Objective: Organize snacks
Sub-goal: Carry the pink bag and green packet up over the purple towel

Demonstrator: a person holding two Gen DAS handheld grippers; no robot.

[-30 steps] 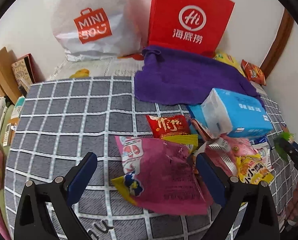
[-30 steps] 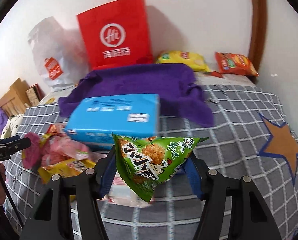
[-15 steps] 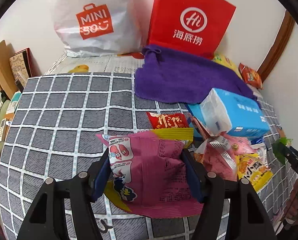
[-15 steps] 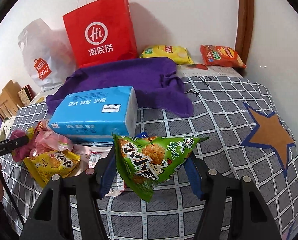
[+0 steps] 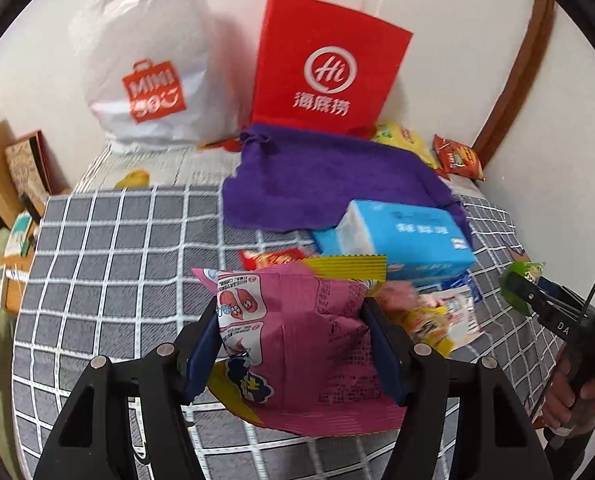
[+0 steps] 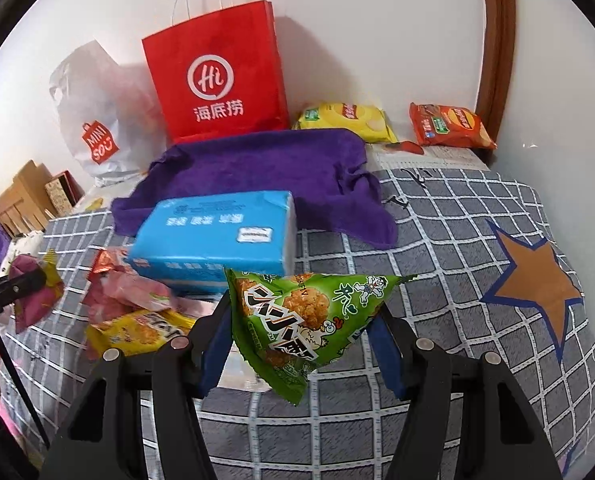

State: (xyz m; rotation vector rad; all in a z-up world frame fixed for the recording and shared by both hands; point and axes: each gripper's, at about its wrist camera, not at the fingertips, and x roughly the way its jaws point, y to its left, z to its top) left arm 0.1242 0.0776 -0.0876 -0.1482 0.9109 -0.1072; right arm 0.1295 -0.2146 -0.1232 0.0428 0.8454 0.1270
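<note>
Between the blue pads of the left claw (image 5: pixel 291 338) sits a pink snack bag (image 5: pixel 297 344), pinched on both sides and lifted clear of the grey checked bedspread (image 5: pixel 109 248). Across from it, the right claw (image 6: pixel 303 332) grips a green triangular snack pack (image 6: pixel 305 320) (point hanging down). Just beyond lie loose snacks (image 6: pixel 137 328) and a blue tissue pack (image 6: pixel 217 236); farther off, a purple towel (image 6: pixel 257 168) and a red paper bag (image 6: pixel 217 80).
</note>
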